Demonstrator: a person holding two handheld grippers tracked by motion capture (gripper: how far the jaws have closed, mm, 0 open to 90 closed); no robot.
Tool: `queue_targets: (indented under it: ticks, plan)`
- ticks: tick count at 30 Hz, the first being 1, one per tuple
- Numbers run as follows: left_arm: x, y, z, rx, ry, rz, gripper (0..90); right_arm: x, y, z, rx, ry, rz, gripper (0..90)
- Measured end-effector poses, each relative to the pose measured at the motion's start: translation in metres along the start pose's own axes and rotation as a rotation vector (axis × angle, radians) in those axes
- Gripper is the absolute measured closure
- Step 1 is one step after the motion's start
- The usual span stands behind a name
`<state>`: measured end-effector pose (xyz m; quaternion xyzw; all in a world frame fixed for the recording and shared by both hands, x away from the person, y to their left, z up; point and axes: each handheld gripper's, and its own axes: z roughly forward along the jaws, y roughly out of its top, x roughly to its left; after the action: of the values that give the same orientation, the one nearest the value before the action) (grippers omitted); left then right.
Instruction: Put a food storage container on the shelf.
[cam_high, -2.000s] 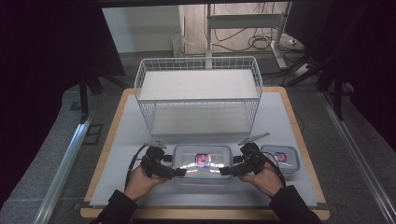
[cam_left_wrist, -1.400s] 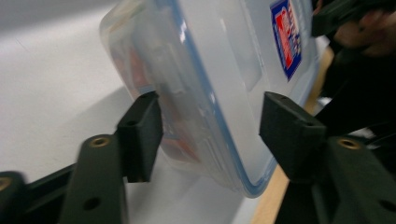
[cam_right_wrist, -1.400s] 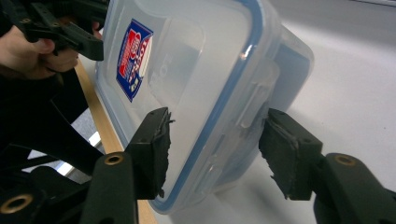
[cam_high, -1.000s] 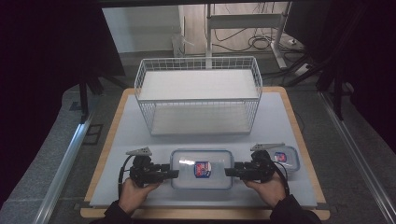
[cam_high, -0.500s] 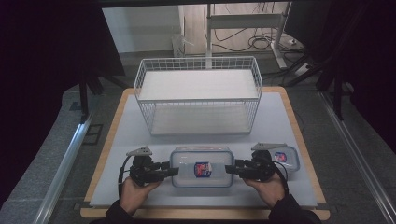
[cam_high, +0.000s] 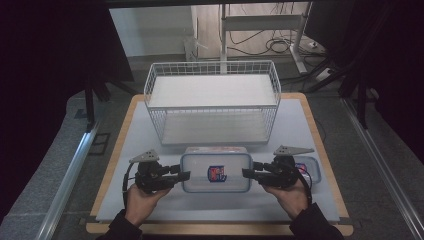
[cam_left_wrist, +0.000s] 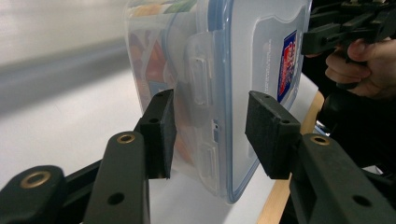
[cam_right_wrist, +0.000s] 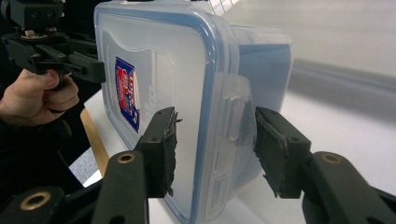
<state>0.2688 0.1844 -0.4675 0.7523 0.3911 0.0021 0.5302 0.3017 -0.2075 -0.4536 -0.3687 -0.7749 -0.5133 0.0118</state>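
White tabletop (cam_high: 300, 125) with wooden edging is carrying everything. Wire basket (cam_high: 212, 100) is sitting at the far middle, white liner inside. Clear lidded container (cam_high: 216, 172) with blue seal and a red-blue label is sitting just in front of the basket, at the near middle of the table, lid on. A smaller lidded container (cam_high: 309, 167) is lying just right of it, partly hidden behind the right gripper.

Left gripper (cam_high: 182, 176) is coming in level at the container's left end; the left gripper view is showing its pads (cam_left_wrist: 161, 130) straddling the side latch: one pad near the tub wall, the other with a visible gap to the lid. Jaws have just been closing around that end. Can't tell if both pads are actually pressing.

Right gripper (cam_high: 248, 173) is mirroring this at the right end, pads (cam_right_wrist: 161, 149) either side of the latch, close to the plastic. Contact is unclear there too.
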Motion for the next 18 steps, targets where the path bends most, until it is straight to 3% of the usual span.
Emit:
queue_targets:
  ticks: [10,18]
  plan:
    - [0.002,0.026,-0.011,-0.029,0.004,0.002,53.8,0.006,0.033,-0.003,-0.019,-0.007,-0.041,50.4]
    - [0.007,0.049,-0.014,-0.039,0.014,0.0,53.9,0.0,0.058,-0.002,-0.04,-0.002,-0.023,50.0]
